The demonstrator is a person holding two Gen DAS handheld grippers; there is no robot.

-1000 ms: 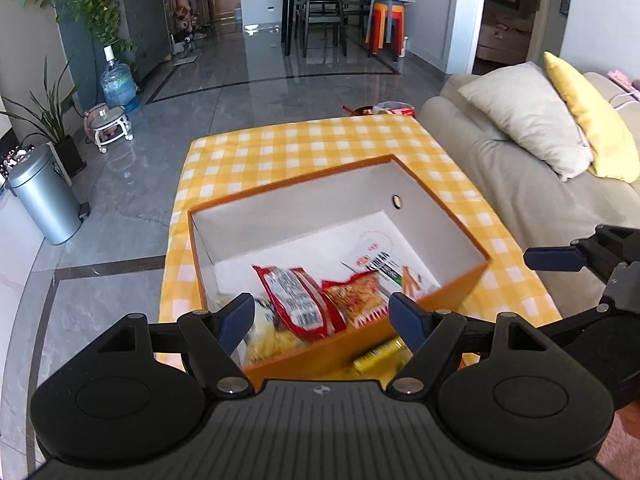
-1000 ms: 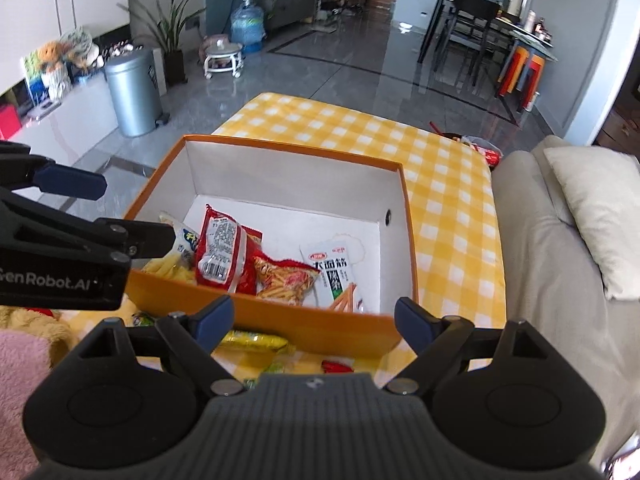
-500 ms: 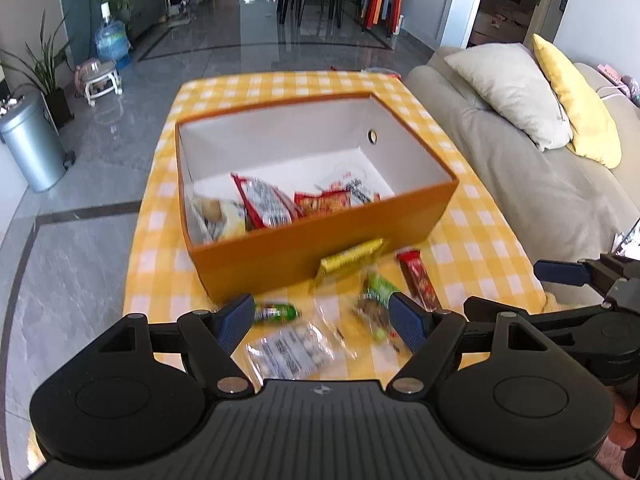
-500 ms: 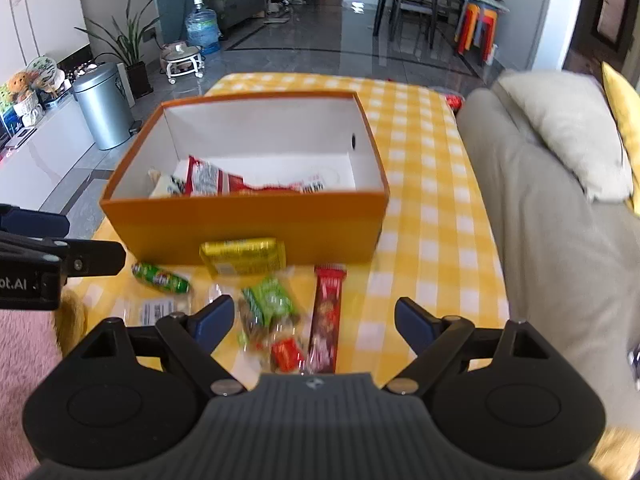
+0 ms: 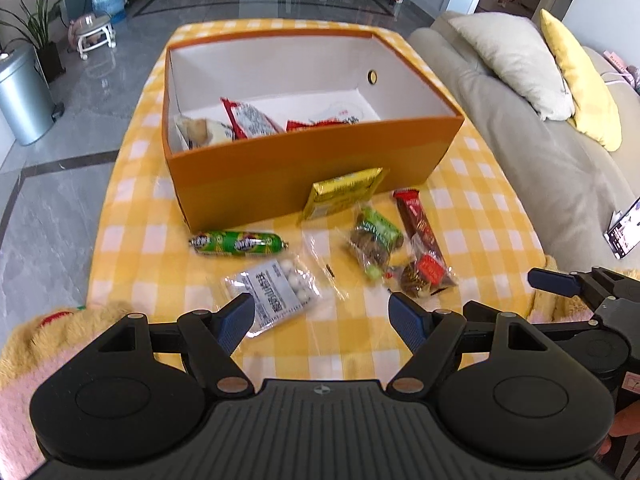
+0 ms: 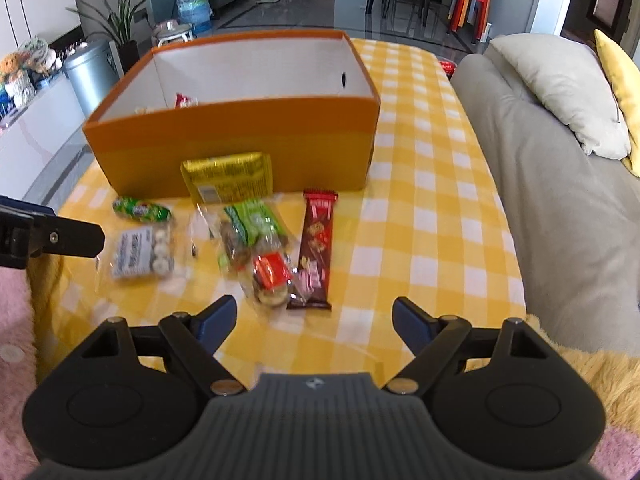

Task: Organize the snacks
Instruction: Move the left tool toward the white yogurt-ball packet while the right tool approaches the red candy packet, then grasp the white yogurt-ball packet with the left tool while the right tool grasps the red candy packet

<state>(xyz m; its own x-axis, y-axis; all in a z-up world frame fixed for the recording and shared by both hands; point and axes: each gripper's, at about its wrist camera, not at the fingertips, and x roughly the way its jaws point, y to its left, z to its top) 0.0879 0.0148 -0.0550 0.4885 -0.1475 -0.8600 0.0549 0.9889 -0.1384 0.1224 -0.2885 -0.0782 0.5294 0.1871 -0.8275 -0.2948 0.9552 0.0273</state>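
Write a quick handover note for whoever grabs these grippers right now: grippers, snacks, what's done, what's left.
Left gripper: open, empty, above the clear bag.
Right gripper: empty, jaws closing slightly, nothing between them, near the brown bar.
Box: a few packets already inside.
Left on the cloth in front of it: gold pack, green sausage, clear bag, green pack, red-label pack, brown bar. All go in the box.

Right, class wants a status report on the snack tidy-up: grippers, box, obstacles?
Left gripper open, empty. Right gripper closing, nothing between its jaws. Orange box part filled; loose snacks like the chocolate bar on the tablecloth. Nothing in the way.
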